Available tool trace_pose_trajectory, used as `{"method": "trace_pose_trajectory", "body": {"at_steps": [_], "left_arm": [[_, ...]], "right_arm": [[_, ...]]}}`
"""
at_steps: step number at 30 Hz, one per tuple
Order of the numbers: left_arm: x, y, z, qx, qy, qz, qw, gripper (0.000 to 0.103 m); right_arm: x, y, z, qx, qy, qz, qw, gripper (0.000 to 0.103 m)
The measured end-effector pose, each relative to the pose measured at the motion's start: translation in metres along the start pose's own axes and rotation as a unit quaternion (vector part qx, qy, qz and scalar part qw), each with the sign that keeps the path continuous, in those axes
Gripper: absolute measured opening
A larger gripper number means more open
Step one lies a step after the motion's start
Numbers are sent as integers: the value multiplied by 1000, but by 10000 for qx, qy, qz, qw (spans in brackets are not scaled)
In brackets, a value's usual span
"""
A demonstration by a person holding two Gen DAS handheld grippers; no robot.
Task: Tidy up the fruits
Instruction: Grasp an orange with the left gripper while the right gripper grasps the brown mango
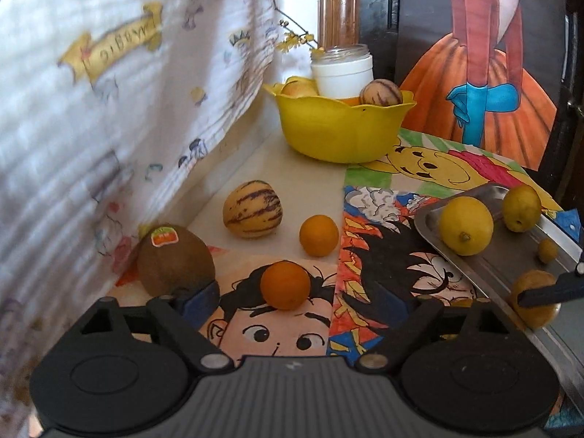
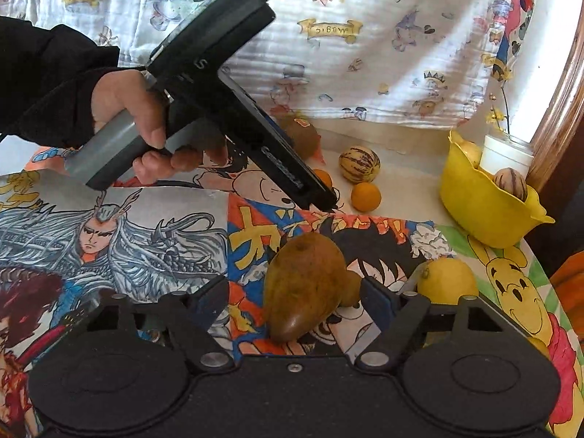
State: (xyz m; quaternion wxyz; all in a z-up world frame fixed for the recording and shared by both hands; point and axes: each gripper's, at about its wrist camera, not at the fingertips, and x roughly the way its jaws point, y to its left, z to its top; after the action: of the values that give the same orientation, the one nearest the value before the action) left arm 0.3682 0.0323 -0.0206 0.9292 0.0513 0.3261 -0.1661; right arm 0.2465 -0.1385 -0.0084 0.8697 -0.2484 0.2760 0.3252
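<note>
— So, where does the left claw (image 1: pixel 292 303) stand?
— Spread wide, low over the bench (image 1: pixel 310 182). A small orange (image 1: pixel 285 284) sits between its fingers, nearer the middle, and neither pad touches it. A kiwi (image 1: pixel 175 259) with a sticker lies just beside the left finger.
— And the right claw (image 2: pixel 292 299)?
— Also spread, with a brown pear-shaped fruit (image 2: pixel 303 284) lying between the fingers on the cartoon drawings; I see no pad pressing on it. A lemon (image 2: pixel 447 279) rests just beyond its right finger.
— Further out?
— A second orange (image 1: pixel 318 235) and a striped melon (image 1: pixel 252 208) lie on the bare bench ahead of the left claw. Behind them stands a yellow bowl (image 1: pixel 339 127) holding another striped fruit and a white jar (image 1: pixel 343 71). A metal tray (image 1: pixel 485 266) to the right carries two lemons.
</note>
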Motion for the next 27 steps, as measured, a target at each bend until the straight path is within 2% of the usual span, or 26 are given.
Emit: {"method": "trace_pose_trajectory", "body": {"at_steps": [15,21,27], "left_arm": [[19,3,-1,-283,162,192,9993,66],[24,2,-2,-321,165,254,9990,60],[27,1,1,-307,162,359,9988,43]], "right_arm": [[18,4,3,-190,57,-216,9996,65],[21,6,2,-268,54,-280,9992,64],[23,7,2,-346,45,-388,9986,57]]}}
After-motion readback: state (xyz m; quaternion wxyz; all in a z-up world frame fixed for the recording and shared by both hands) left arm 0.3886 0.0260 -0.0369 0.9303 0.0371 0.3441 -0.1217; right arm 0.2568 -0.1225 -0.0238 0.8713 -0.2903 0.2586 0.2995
